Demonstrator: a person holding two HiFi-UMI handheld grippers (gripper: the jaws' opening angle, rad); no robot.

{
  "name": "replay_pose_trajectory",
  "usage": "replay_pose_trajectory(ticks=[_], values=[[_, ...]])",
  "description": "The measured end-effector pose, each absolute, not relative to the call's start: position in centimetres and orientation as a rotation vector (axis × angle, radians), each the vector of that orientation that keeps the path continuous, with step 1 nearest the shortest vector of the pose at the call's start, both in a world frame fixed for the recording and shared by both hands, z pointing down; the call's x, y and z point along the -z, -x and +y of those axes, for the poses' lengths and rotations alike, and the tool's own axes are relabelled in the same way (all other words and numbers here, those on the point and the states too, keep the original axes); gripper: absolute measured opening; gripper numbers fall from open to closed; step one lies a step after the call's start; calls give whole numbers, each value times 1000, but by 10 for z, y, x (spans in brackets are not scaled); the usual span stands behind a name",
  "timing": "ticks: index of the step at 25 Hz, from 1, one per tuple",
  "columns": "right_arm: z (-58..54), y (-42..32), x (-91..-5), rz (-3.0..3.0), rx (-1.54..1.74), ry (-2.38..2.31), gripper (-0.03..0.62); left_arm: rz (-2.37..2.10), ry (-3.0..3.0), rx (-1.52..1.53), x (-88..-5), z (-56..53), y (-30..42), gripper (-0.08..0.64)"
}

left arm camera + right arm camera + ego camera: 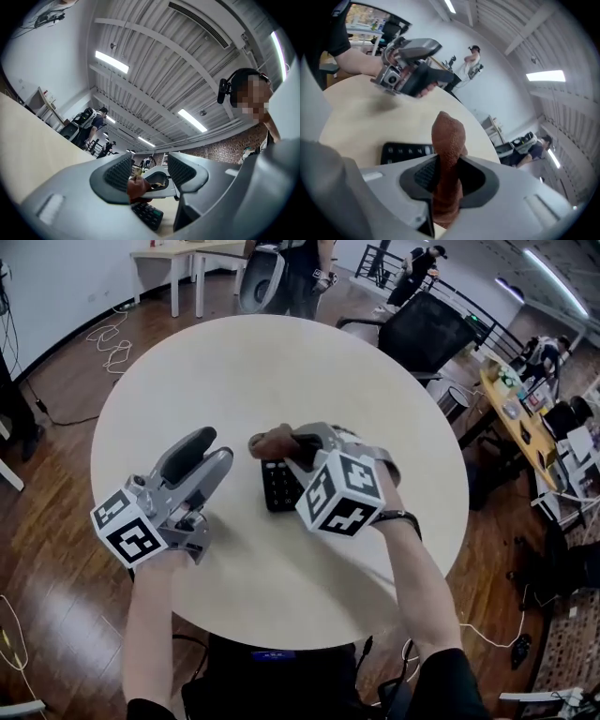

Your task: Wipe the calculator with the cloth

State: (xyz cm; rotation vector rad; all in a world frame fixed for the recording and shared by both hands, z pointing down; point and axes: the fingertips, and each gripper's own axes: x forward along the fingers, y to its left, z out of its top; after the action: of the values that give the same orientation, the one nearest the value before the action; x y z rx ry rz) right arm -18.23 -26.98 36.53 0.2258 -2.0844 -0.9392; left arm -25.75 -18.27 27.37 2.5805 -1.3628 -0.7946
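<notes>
As the head view shows it, the right gripper (274,442) is clamped on a bunched brown cloth (269,438) at the far end of the black calculator (279,487). The calculator lies near the middle of the round table (187,362). The left gripper (208,450) sits left of the calculator, apart from it, nose tilted up.

Left gripper view: jaws stand apart with nothing between them. The cloth (137,188) and calculator (148,214) show low beyond the gap.

Right gripper view: jaws pinch the cloth (448,140), its loose end poking out past the tips. The calculator (407,151) lies on the table just behind and left of it. Can't tell if the cloth touches the keys.

Step, judged: wiping is in hand or just starting. The next move calls for drawing the cloth end along the keypad with light pressure. Nothing steadies the calculator, so it may slide.
</notes>
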Motion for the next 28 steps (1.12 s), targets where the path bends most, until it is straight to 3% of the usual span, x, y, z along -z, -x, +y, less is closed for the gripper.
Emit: replay_pose_trajectory(ticks=[5, 17, 28], values=[[-246, 230, -391, -2046, 1043, -74, 95, -1363, -2552, 845, -275, -184, 262, 244], [-337, 98, -385, -1944, 763, -458, 95, -1346, -2551, 827, -276, -186, 261, 229], [-291, 132, -393, -2029, 800, -192, 95, -1348, -2523, 859, -277, -186, 265, 229]])
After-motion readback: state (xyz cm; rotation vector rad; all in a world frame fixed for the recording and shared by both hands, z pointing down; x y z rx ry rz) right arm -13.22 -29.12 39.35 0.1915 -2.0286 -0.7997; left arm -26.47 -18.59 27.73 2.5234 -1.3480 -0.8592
